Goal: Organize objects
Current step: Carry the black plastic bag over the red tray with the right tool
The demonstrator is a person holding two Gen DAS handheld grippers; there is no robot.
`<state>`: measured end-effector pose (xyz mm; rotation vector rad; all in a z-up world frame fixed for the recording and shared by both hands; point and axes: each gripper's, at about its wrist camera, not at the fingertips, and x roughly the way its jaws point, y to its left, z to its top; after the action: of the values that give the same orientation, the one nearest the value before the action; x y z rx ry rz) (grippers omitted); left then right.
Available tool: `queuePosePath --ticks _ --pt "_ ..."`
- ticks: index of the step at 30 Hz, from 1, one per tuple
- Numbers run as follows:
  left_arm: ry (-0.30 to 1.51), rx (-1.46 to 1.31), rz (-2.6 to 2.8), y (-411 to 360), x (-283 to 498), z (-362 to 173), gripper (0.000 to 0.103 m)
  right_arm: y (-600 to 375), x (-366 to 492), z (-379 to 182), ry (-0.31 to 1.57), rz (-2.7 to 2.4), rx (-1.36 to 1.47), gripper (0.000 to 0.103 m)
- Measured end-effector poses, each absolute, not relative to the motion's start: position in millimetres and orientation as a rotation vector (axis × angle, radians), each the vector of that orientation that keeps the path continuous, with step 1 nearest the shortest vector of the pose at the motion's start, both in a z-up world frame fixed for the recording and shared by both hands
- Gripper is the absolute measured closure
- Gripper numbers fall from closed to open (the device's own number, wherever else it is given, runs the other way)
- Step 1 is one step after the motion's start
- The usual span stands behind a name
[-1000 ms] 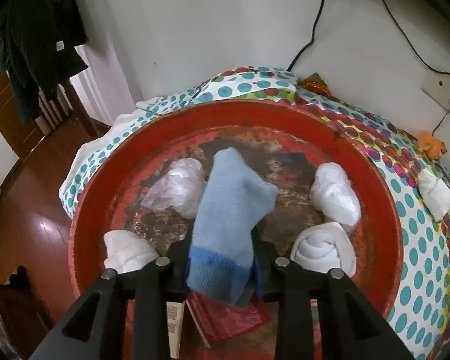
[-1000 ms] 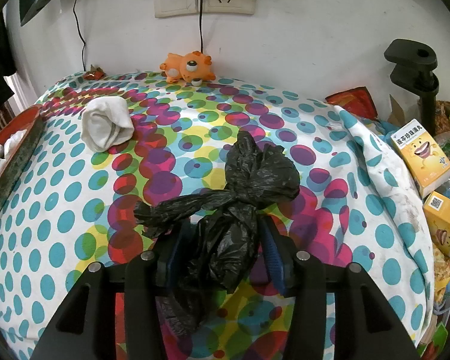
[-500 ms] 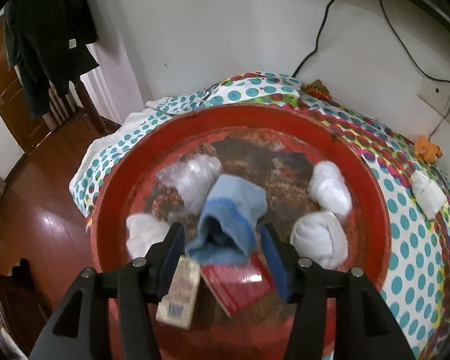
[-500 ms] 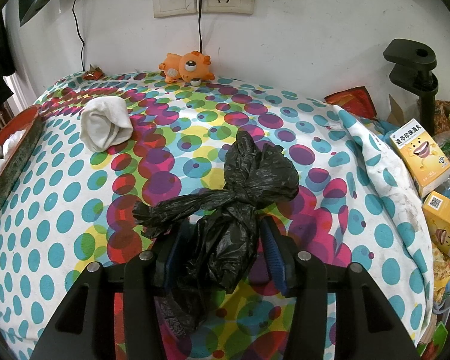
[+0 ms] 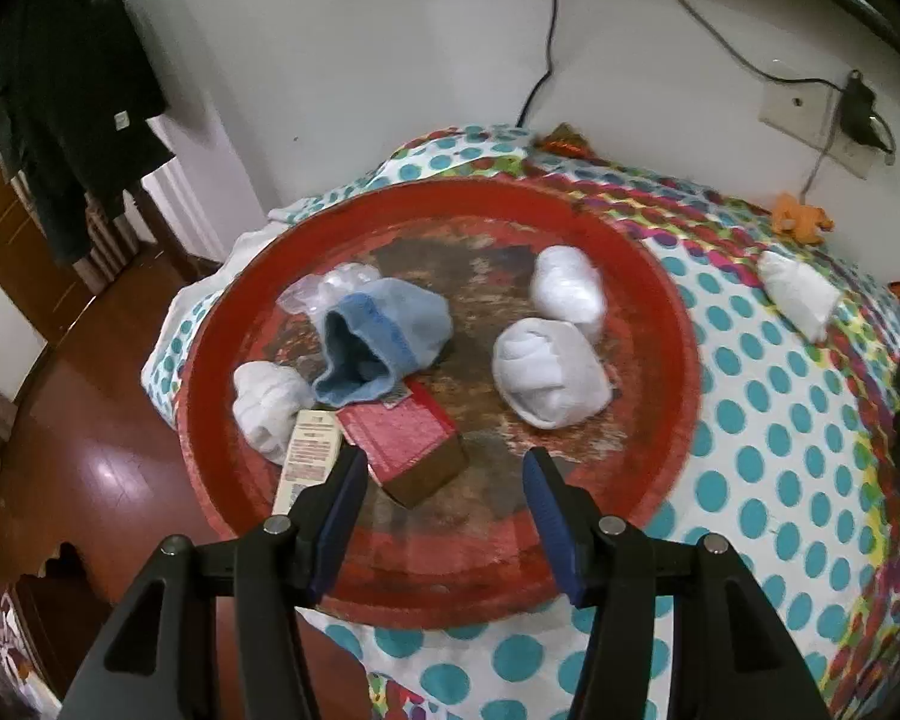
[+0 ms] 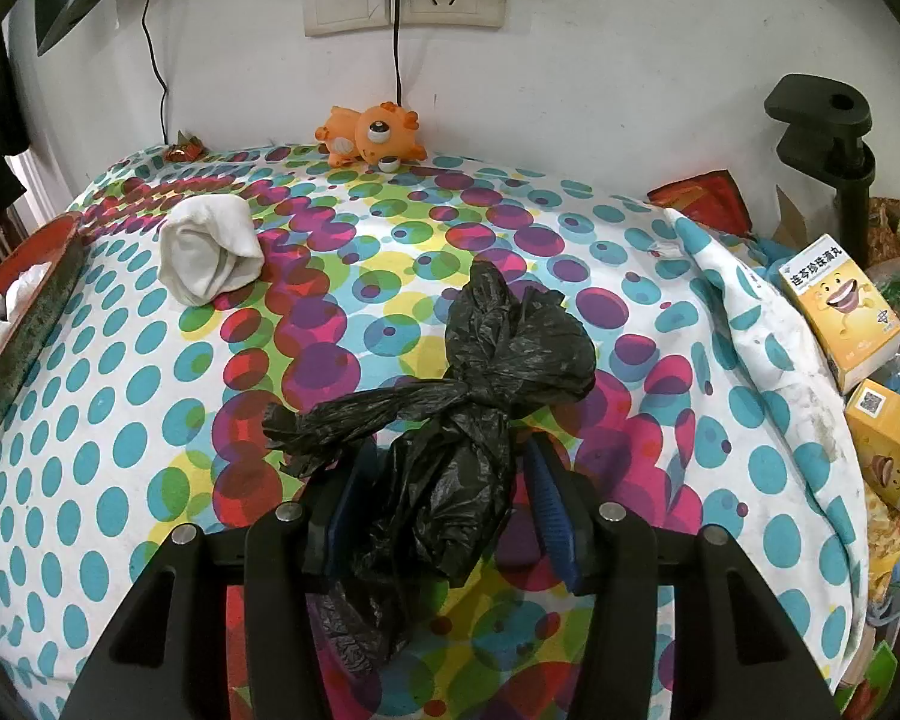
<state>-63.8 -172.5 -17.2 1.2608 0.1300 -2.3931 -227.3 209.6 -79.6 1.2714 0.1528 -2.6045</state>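
Note:
A round red tray [image 5: 660,312] lies on the dotted tablecloth. In it a blue sock [image 5: 384,342] lies beside a clear plastic bag [image 5: 324,291], three white sock rolls [image 5: 549,381], a red box [image 5: 405,438] and a white box [image 5: 309,456]. My left gripper [image 5: 444,474] is open and empty above the tray's near part. My right gripper [image 6: 450,480] is shut on a knotted black plastic bag [image 6: 468,420] just above the cloth. Another white sock roll [image 6: 207,255] lies on the cloth at the far left; it also shows in the left wrist view [image 5: 801,294].
An orange toy [image 6: 369,135] sits by the wall under the sockets. Yellow boxes [image 6: 840,312] and a black clamp stand [image 6: 834,138] crowd the right edge. The tray's rim [image 6: 24,336] shows at the left. Wooden floor [image 5: 78,408] lies beyond the table's left edge.
My left gripper opened, let the blue sock drop into the tray, and drew back and up. My right gripper kept its hold on the black bag, hardly moving.

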Motion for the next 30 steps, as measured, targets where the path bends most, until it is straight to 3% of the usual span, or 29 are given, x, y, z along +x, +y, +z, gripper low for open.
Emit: queuePosePath --ticks 7,9,11,13,30 --pt "0.091 1.284 -2.379 -171.8 -54.4 -14.5 0.048 216.6 -218.1 -78.8 0.146 -2.596 1.267 0.053" --pt "0.11 1.288 -2.365 -175.9 -50.6 -15.4 0.048 217.6 -214.6 -77.1 0.146 -2.608 1.267 0.061" --pt "0.12 1.289 -2.362 -178.4 -47.5 -15.4 0.048 219.5 -213.9 -76.0 0.135 -2.617 1.276 0.076" --pt "0.123 1.288 -2.361 -179.7 -44.5 -14.5 0.048 223.2 -212.3 -74.0 0.116 -2.619 1.289 0.08" --pt "0.243 1.278 -2.31 -214.1 -15.8 -15.6 0.048 148.8 -184.3 -42.1 0.165 -2.561 1.194 0.082"
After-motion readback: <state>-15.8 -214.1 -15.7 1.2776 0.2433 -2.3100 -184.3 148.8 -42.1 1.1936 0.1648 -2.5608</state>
